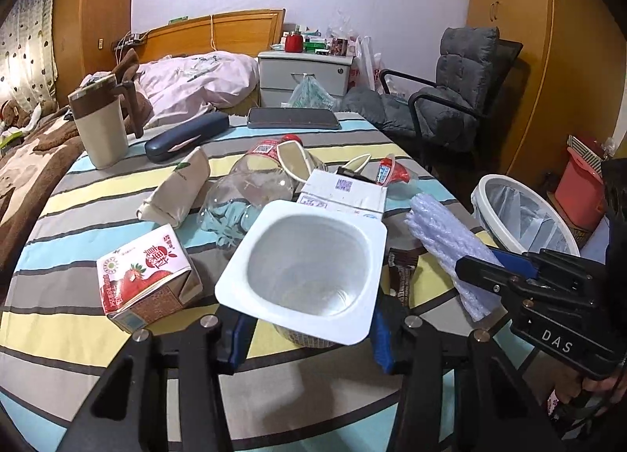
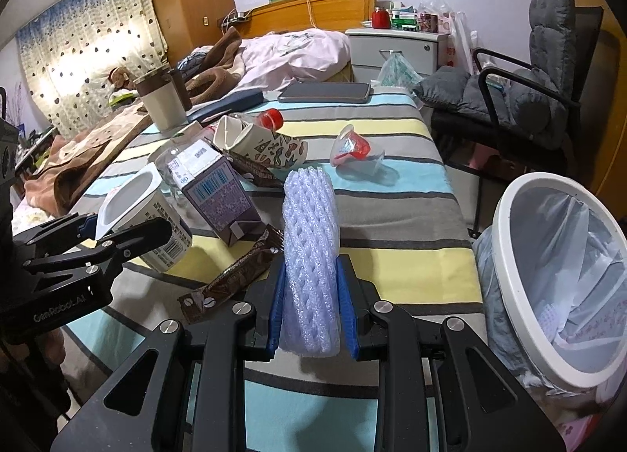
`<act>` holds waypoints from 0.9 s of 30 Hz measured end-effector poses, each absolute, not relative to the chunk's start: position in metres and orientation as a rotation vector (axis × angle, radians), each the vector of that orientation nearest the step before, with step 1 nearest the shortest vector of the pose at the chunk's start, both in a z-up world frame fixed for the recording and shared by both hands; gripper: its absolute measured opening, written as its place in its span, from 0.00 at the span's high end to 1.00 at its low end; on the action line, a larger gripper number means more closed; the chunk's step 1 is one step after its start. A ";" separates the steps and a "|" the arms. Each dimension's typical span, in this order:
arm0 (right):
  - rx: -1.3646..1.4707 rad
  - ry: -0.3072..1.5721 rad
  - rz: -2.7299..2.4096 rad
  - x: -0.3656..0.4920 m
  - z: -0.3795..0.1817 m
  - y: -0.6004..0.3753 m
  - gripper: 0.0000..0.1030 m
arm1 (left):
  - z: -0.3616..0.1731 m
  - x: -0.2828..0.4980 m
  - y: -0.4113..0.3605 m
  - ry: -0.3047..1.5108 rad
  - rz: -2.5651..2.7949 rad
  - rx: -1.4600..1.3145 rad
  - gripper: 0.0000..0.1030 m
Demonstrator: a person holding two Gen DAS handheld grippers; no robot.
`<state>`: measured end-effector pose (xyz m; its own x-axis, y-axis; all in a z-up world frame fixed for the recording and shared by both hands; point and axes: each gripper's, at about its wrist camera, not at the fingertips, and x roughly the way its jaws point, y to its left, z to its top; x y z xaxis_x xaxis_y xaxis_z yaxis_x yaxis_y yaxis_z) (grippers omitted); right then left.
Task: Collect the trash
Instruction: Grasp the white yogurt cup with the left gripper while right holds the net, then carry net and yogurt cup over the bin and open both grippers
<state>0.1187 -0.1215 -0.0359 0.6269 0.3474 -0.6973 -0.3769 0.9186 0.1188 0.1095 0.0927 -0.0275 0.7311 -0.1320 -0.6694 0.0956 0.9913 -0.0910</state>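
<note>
On the striped tablecloth (image 1: 70, 197), a strawberry milk carton (image 1: 147, 275) is lying at the left on its side, with a folded beige paper bag (image 1: 178, 187) and a crushed clear bottle (image 1: 250, 185) lying behind it. The left gripper (image 1: 309, 338) is clamping a white yogurt cup (image 1: 309, 260) between its 2 blue pads, the cup tilting so its open mouth is facing up and toward the camera. A purple-and-white carton (image 2: 213, 185) is lying just behind the cup, and a brown snack wrapper (image 2: 235, 275) is lying flat between the cup and the foam, its long axis running diagonally across the cloth. The right gripper (image 2: 313, 311) is squeezing a pale lilac foam net sleeve (image 2: 311, 240) at a narrow opening; the sleeve's long axis is running straight out along the fingers, its far end pointing toward the bed. A clear cup with a red lid (image 2: 352, 152) is lying on its side beyond it. At the far right, a white bin (image 2: 505, 256) lined with a clear bag is standing beside the table edge, mouth tilted toward the table.
</note>
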 end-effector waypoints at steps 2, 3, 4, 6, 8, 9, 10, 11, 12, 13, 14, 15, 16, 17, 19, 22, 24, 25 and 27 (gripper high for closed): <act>-0.038 0.786 0.416 0.118 -0.034 -0.123 0.73 | -0.025 0.107 0.091 0.736 -0.126 -0.047 0.50; -0.037 0.783 0.415 0.117 -0.034 -0.123 0.73 | -0.024 0.106 0.090 0.736 -0.124 -0.046 0.50; -0.035 0.779 0.415 0.117 -0.033 -0.124 0.73 | -0.023 0.105 0.089 0.733 -0.122 -0.045 0.50; -0.030 0.772 0.412 0.116 -0.031 -0.127 0.73 | -0.019 0.103 0.088 0.727 -0.121 -0.046 0.50; -0.024 0.764 0.408 0.114 -0.028 -0.129 0.73 | -0.014 0.099 0.085 0.714 -0.124 -0.041 0.50; -0.021 0.759 0.404 0.113 -0.027 -0.131 0.73 | -0.011 0.097 0.083 0.708 -0.126 -0.038 0.50; -0.016 0.751 0.400 0.112 -0.024 -0.134 0.73 | -0.008 0.096 0.081 0.703 -0.129 -0.036 0.50; -0.012 0.745 0.397 0.111 -0.023 -0.136 0.73 | -0.004 0.095 0.078 0.695 -0.134 -0.032 0.50; -0.007 0.737 0.392 0.110 -0.020 -0.139 0.73 | -0.002 0.094 0.076 0.689 -0.139 -0.029 0.50; -0.005 0.731 0.388 0.109 -0.019 -0.141 0.73 | 0.001 0.093 0.073 0.683 -0.145 -0.025 0.50; -0.001 0.724 0.382 0.108 -0.017 -0.144 0.73 | 0.004 0.092 0.069 0.677 -0.155 -0.022 0.50; 0.001 0.720 0.376 0.108 -0.016 -0.147 0.73 | 0.006 0.092 0.065 0.674 -0.164 -0.021 0.50; 0.002 0.717 0.370 0.108 -0.015 -0.149 0.73 | 0.007 0.093 0.061 0.671 -0.171 -0.019 0.50; 0.007 0.709 0.362 0.107 -0.013 -0.153 0.73 | 0.009 0.093 0.056 0.665 -0.178 -0.015 0.50; 0.014 0.701 0.350 0.106 -0.012 -0.159 0.73 | 0.012 0.093 0.048 0.660 -0.193 -0.006 0.50; 0.021 0.689 0.326 0.104 -0.009 -0.171 0.73 | 0.016 0.095 0.037 0.656 -0.211 0.001 0.50; 0.027 0.683 0.310 0.103 -0.007 -0.178 0.73 | 0.017 0.097 0.029 0.654 -0.220 0.007 0.50; 0.031 0.679 0.300 0.103 -0.007 -0.182 0.73 | 0.018 0.098 0.024 0.656 -0.229 0.012 0.50; 0.040 0.672 0.281 0.102 -0.005 -0.191 0.73 | 0.020 0.099 0.015 0.654 -0.244 0.026 0.50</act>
<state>0.1022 -0.1906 -0.0049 0.7459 0.2699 -0.6089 -0.2439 0.9614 0.1273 0.0990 0.0148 0.0196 0.7662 -0.2166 -0.6051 0.2330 0.9711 -0.0525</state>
